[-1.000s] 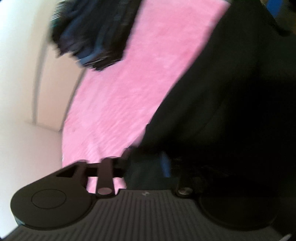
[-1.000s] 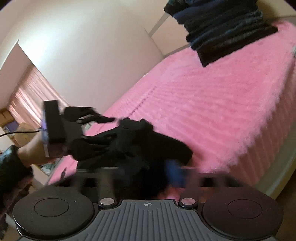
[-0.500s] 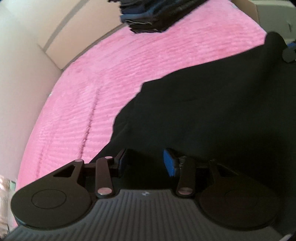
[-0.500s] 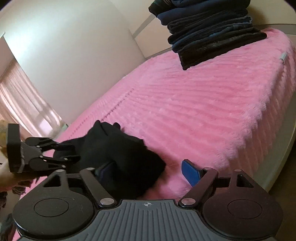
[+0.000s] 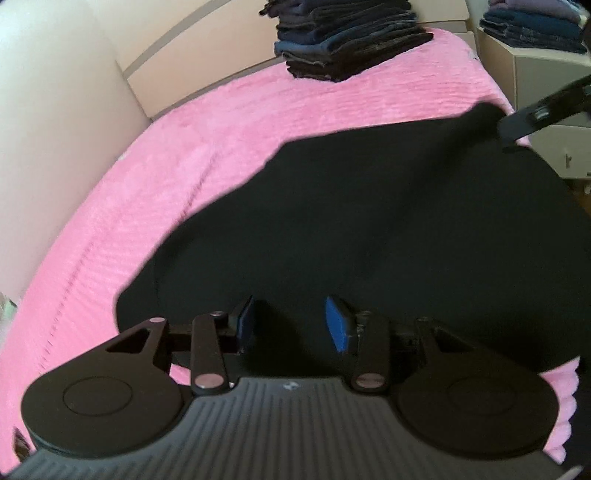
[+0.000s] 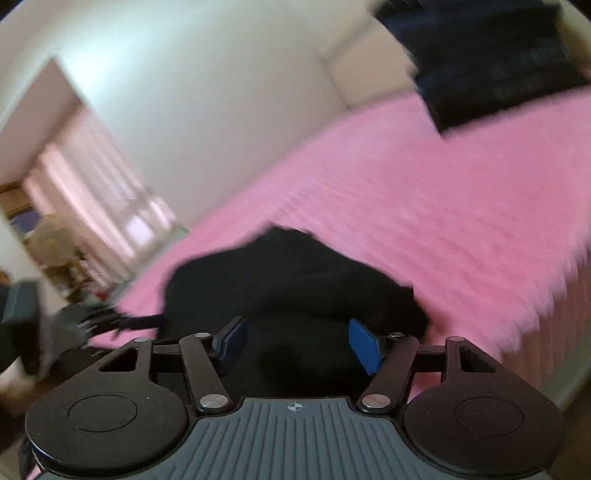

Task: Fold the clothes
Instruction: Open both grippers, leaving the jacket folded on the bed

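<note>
Black garment (image 5: pixel 369 229) lies spread on the bed (image 5: pixel 147 192) for folding; left gripper (image 5: pixel 290 325) and right gripper (image 6: pixel 295 341) hover at 6 o'clock, jaws apart, empty.

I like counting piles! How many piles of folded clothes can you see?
2. One stack sits on the pink bed's far end; another stack is on the nightstand beside it. More may be hidden.

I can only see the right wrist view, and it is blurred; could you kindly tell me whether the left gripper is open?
Observer: Yes, the left gripper is open, blue pads apart over the black fabric garment.
Operator: Thank you. Are there folded clothes besides the dark folded stack on the bed?
Observer: Yes, a second pile of folded dark clothes sits on a beige bedside cabinet beside the pink plush bedspread.
</note>
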Tool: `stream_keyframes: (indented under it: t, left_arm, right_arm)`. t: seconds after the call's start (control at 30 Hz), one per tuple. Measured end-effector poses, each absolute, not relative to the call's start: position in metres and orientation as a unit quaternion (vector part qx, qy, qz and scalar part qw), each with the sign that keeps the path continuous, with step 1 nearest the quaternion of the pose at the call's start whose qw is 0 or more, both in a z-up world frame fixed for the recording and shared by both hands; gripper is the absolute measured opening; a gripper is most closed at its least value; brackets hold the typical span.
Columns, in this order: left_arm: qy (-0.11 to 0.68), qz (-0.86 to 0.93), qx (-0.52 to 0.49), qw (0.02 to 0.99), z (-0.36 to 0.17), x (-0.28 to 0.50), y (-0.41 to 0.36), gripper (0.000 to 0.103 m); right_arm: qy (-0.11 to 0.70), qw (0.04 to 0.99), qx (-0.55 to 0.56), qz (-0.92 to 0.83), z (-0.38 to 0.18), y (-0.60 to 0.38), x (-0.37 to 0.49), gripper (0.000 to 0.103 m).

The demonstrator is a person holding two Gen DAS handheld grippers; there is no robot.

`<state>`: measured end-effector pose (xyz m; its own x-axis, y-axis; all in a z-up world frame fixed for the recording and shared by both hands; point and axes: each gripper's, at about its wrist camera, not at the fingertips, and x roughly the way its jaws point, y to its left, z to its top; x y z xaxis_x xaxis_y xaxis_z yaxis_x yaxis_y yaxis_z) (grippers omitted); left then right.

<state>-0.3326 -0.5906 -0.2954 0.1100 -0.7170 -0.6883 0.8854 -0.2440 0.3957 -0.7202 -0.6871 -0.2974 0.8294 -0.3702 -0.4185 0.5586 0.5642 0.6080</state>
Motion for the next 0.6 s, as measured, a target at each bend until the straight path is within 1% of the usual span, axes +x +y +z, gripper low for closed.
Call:
stream_keyframes:
  t: [0.13,0.23,0.3,0.37,0.47,0.6]
  left_arm:
    - [0.102,-0.657,0.419,0.619,-0.281,-0.335,-0.577,0.038]
    - [0.097,-0.670,0.408,0.613,-0.265,-0.344,-0.558,0.038]
    - [0.097,-0.684,0.399,0.603,-0.255,-0.352,-0.547,0.038]
    - [0.098,-0.701,0.398,0.583,-0.250,-0.363,-0.543,0.038]
    - [0.097,-0.710,0.421,0.556,-0.255,-0.381,-0.545,0.038]
    - [0.101,-0.705,0.448,0.541,-0.272,-0.392,-0.551,0.035]
  right_arm:
    - [0.115,0.880,0.379,-0.262,-0.277,-0.679,-0.725,0.061]
    - [0.114,0.889,0.394,-0.205,-0.266,-0.650,-0.735,0.062]
    - [0.139,0.890,0.409,-0.142,-0.269,-0.629,-0.735,0.062]
    - [0.181,0.891,0.405,-0.096,-0.274,-0.607,-0.725,0.062]
    - [0.216,0.899,0.375,-0.068,-0.278,-0.590,-0.705,0.062]
    - [0.214,0.900,0.377,-0.052,-0.283,-0.587,-0.678,0.061]
